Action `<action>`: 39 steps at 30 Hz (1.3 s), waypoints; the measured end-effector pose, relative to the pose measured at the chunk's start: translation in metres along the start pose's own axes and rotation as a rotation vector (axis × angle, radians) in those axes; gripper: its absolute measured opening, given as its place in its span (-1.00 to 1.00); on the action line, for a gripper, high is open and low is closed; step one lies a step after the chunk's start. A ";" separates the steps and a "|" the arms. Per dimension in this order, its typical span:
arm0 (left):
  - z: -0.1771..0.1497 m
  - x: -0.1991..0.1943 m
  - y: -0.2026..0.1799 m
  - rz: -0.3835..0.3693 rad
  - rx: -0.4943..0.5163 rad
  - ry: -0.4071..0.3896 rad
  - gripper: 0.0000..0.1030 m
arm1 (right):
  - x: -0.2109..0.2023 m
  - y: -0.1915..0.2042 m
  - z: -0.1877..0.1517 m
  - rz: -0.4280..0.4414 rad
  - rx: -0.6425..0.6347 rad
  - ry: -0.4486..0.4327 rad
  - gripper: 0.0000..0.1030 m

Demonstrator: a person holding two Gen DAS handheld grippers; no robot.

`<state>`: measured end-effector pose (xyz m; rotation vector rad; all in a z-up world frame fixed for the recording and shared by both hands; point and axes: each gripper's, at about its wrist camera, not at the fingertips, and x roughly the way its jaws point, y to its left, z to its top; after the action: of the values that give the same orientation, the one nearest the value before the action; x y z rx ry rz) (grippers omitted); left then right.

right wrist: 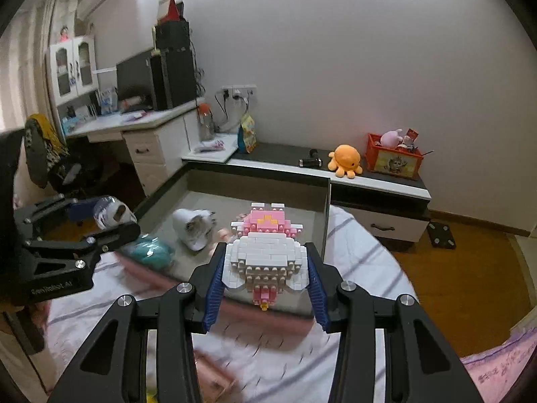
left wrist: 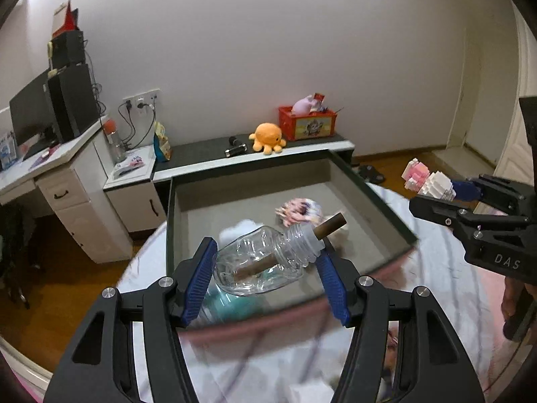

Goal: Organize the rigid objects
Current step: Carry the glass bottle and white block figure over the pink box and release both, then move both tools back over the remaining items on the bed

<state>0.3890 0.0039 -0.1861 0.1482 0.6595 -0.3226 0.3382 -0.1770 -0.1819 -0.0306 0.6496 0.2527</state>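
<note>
The clear bottle (left wrist: 261, 262) we pinch in our left gripper (left wrist: 265, 275), the block figure (right wrist: 265, 255) in our right gripper (right wrist: 265, 288), both above the tray (left wrist: 369, 194).

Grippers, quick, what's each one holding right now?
Left gripper: closed on clear plastic jar with brown stick.
Right gripper: closed on pink-and-white brick figure.

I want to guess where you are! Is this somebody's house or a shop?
Probably a bedroom at home: a desk with a computer monitor, an orange plush octopus on a low cabinet, and striped bedding under the tray.
</note>
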 end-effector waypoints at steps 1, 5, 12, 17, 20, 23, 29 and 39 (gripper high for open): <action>0.007 0.008 0.002 0.002 0.004 0.008 0.19 | 0.009 -0.003 0.005 0.001 0.004 0.007 -0.13; 0.036 0.054 0.013 -0.006 0.008 0.073 0.19 | 0.058 -0.015 0.027 -0.013 0.006 0.070 -0.13; 0.060 0.135 0.025 0.013 0.029 0.228 0.19 | 0.134 -0.028 0.043 -0.031 -0.008 0.221 -0.13; 0.054 0.170 0.031 0.035 0.033 0.326 0.19 | 0.162 -0.038 0.038 -0.034 -0.004 0.308 -0.13; 0.051 0.174 0.034 0.037 0.020 0.337 0.22 | 0.168 -0.042 0.036 -0.046 -0.007 0.329 -0.12; 0.048 0.169 0.040 0.060 -0.008 0.321 0.60 | 0.162 -0.042 0.039 -0.002 0.013 0.314 0.27; 0.048 0.103 0.045 0.129 -0.042 0.158 0.92 | 0.107 -0.027 0.048 -0.032 -0.011 0.161 0.67; 0.009 -0.066 0.022 0.209 -0.105 -0.181 1.00 | -0.038 0.011 0.027 -0.029 -0.023 -0.107 0.73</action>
<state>0.3526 0.0386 -0.1370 0.0853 0.4753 -0.0983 0.3227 -0.1720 -0.1371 -0.0481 0.5392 0.2321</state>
